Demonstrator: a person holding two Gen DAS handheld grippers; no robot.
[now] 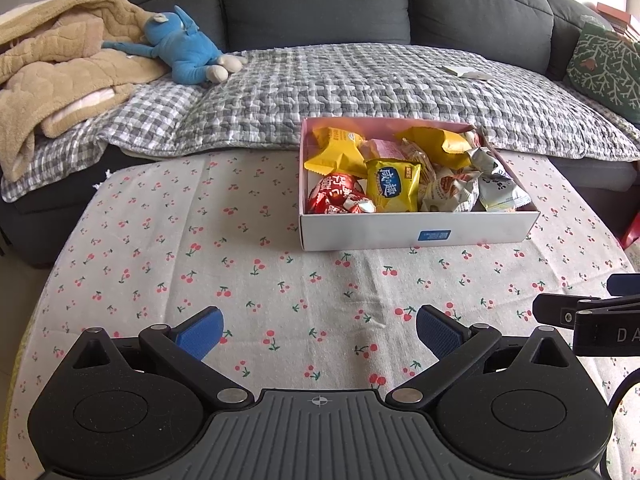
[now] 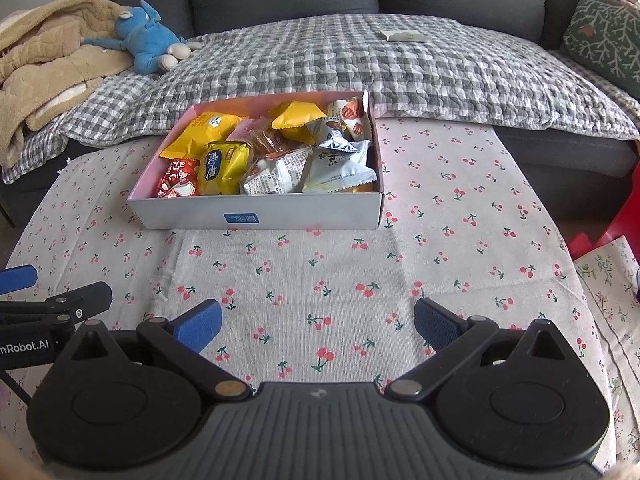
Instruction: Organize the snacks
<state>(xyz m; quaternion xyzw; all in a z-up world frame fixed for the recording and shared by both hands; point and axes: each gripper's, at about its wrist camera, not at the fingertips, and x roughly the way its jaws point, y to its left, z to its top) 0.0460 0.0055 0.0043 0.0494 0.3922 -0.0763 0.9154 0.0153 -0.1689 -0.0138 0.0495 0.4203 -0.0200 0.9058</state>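
Two grippers hang low over a table [image 1: 160,240] spread with a cherry-print cloth, and behind it runs a dark sofa [image 1: 316,4] under a grey checked quilt [image 1: 360,80]. On the sofa's left end a tan blanket [image 1: 52,68] lies heaped, with a blue plush toy [image 1: 184,48] against it; a green cushion [image 1: 608,64] sits at the right end, and a small pale packet, perhaps paper, lies on the quilt [image 1: 468,72]. At the table's far edge stands a white box [image 2: 256,210], open, holding the snacks: yellow packs [image 2: 224,168], a red one [image 2: 180,180] at the near left corner, silver and pale ones [image 2: 336,166] on the right. The left gripper [image 1: 320,332] and right gripper [image 2: 318,326] are near the table's front edge, side by side, well apart from the box. Both have blue fingers [image 1: 202,334] spread wide, holding nothing.
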